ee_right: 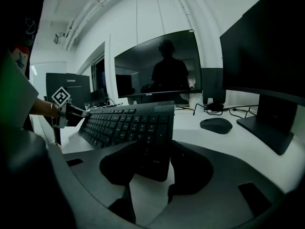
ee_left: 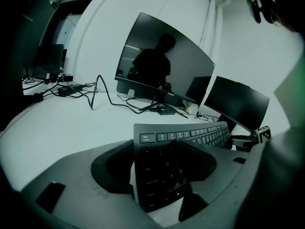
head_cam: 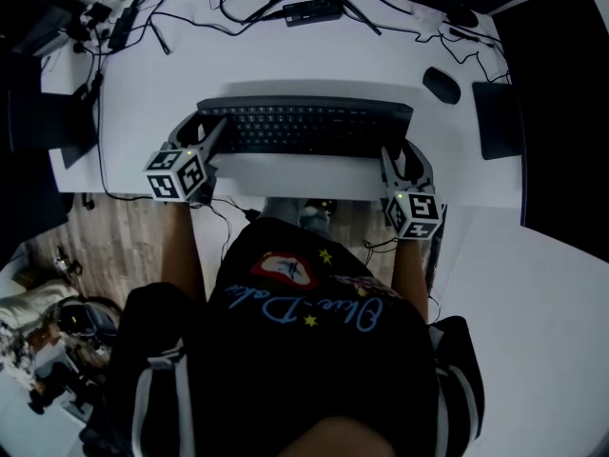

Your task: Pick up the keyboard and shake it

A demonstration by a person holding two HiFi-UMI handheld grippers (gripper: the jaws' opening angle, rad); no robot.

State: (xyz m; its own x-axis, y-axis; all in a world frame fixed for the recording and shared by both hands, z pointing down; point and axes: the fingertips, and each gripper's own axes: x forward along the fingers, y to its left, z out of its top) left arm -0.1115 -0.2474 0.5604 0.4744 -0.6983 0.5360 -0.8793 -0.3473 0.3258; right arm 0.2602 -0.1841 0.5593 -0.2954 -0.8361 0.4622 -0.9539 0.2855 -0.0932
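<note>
Near the front edge of the worktop (head_cam: 285, 65), the keyboard (head_cam: 304, 127) lay lengthwise along that edge, carried at its two ends by the grippers. It looked to be lifted slightly off the surface, though the gap beneath it could not be told for certain. The left gripper (ee_left: 164, 161) had its jaws set wide and clamped on the keyboard's left end, which filled the space between them. The right gripper (ee_right: 152, 159) gripped the right end in the same way, with its jaws a little narrower. The pick-up seemed done, so the shaking was judged to be the step in hand. The next move would call for both hands to move together and keep a firm hold, so that neither end slipped or twisted. It would also need to stay clear of the mouse (head_cam: 441, 85) near the worktop's right edge.
</note>
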